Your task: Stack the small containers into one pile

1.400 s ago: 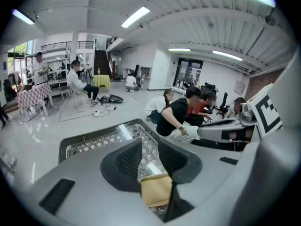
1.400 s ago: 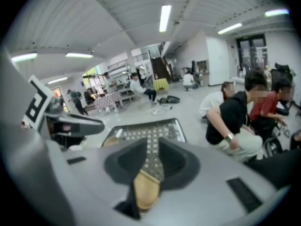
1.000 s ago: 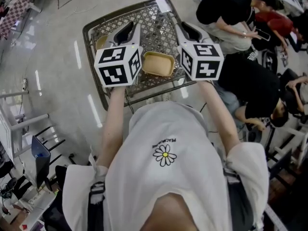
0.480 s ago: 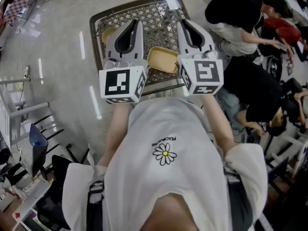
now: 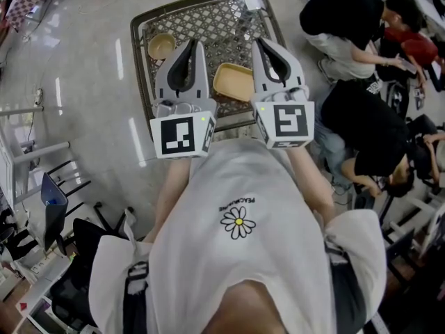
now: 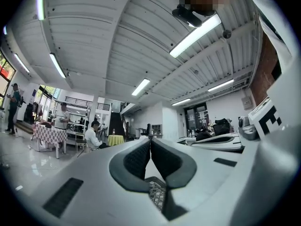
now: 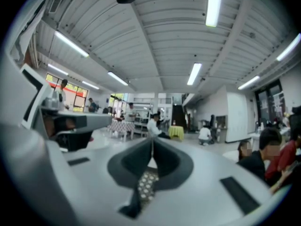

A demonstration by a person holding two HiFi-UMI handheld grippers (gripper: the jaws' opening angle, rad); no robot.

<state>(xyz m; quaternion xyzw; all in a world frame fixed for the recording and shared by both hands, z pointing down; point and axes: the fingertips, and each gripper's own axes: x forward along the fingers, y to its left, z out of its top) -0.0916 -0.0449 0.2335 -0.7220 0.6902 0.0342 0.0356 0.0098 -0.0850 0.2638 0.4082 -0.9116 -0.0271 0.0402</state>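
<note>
Containers are not yet piled: a small round container (image 5: 161, 46) sits near the far-left corner of the mesh table (image 5: 222, 23), well apart from a rectangular yellow container (image 5: 233, 82) lying near the table's near edge. The left gripper (image 5: 189, 42) and right gripper (image 5: 259, 42) flank that yellow one from above, each with jaws pressed together on nothing. A descent with the jaws like this would likely shove the light container toward the near edge, and its thin rim may slip from a shallow pinch.
</note>
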